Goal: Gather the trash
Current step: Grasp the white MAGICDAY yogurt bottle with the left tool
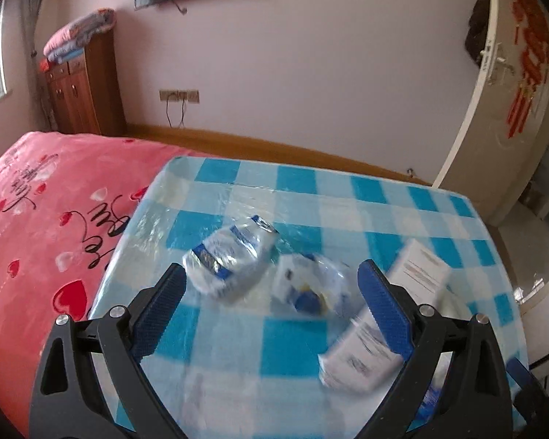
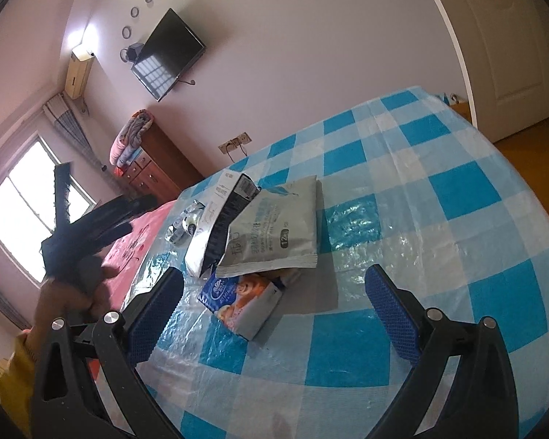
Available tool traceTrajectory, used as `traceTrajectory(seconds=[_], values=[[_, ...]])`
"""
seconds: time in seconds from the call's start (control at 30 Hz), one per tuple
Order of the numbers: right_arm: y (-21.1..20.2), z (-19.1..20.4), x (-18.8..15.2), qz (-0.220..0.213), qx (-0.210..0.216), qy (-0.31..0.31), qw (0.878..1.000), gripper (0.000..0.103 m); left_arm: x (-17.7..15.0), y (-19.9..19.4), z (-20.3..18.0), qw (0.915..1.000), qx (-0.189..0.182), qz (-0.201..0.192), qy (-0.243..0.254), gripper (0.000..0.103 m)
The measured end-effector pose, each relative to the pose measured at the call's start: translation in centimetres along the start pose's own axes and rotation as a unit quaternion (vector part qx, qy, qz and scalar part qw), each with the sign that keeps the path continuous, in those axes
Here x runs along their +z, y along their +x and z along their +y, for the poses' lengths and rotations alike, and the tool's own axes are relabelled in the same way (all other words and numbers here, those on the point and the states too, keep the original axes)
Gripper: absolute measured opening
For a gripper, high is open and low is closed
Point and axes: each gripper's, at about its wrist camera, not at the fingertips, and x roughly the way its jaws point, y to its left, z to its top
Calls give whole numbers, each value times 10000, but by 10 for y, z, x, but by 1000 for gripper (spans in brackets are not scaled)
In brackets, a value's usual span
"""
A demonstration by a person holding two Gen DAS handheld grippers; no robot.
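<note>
The left gripper (image 1: 271, 285) hung over the blue-and-white checked table (image 1: 369, 190) with its fingers spread wide and nothing between them. Straight ahead at twelve o'clock lay two crumpled clear wrappers with blue print: one (image 1: 230, 256) near the left pad, the other (image 1: 311, 285) just beside it toward one o'clock. At about three o'clock a white packet (image 1: 358, 355), blurred, lay partly behind the right finger, and a white printed box (image 1: 421, 267) stood beyond it.

The right gripper (image 2: 274, 289) was also wide open and empty above the same table. At twelve o'clock sat a heap of three things touching: a grey pouch (image 2: 282, 230) lying on top, a white-and-black carton (image 2: 219, 226) leaning at its eleven o'clock side, and a blue-and-pink packet (image 2: 241, 300) half under the pouch, nearest the pads. Beyond the carton at eleven o'clock the two clear wrappers (image 2: 186, 223) showed small.

At nine o'clock in the right wrist view a hand (image 2: 66, 292) held the other gripper, dark and blurred, over the pink bedspread (image 1: 44, 197). A wooden cabinet (image 1: 80, 87) with folded blankets (image 1: 77, 36), a wall television (image 2: 168, 55) and a white door (image 1: 508, 84) stood around the table.
</note>
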Motion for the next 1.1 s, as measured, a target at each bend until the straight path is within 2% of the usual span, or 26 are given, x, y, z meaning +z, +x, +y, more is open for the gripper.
traceTrajectory(seconds=[0.3,0.5,0.53,0.67,0.7,0.77,0.83,1.1], values=[[3,-8,6,11,88,150,9998,98,25,67,21,9983,146,506,231,95],[5,-14,5,58,106,265,9996,98,24,86,27,9974,121,667,239,95],[5,-14,5,54,104,271,9996,98,23,90,27,9971,101,709,239,94],[7,-16,6,63,66,270,9996,98,19,97,24,9966,1,802,206,75],[7,-16,6,67,63,272,9996,98,18,97,23,9967,-11,784,184,74],[6,-16,6,73,60,257,9996,98,16,96,19,9972,-47,718,217,65],[5,-16,6,71,60,238,9997,98,14,93,14,9971,-106,698,288,61],[1,-18,9,64,40,159,9998,98,-14,71,-23,9932,-465,679,826,61]])
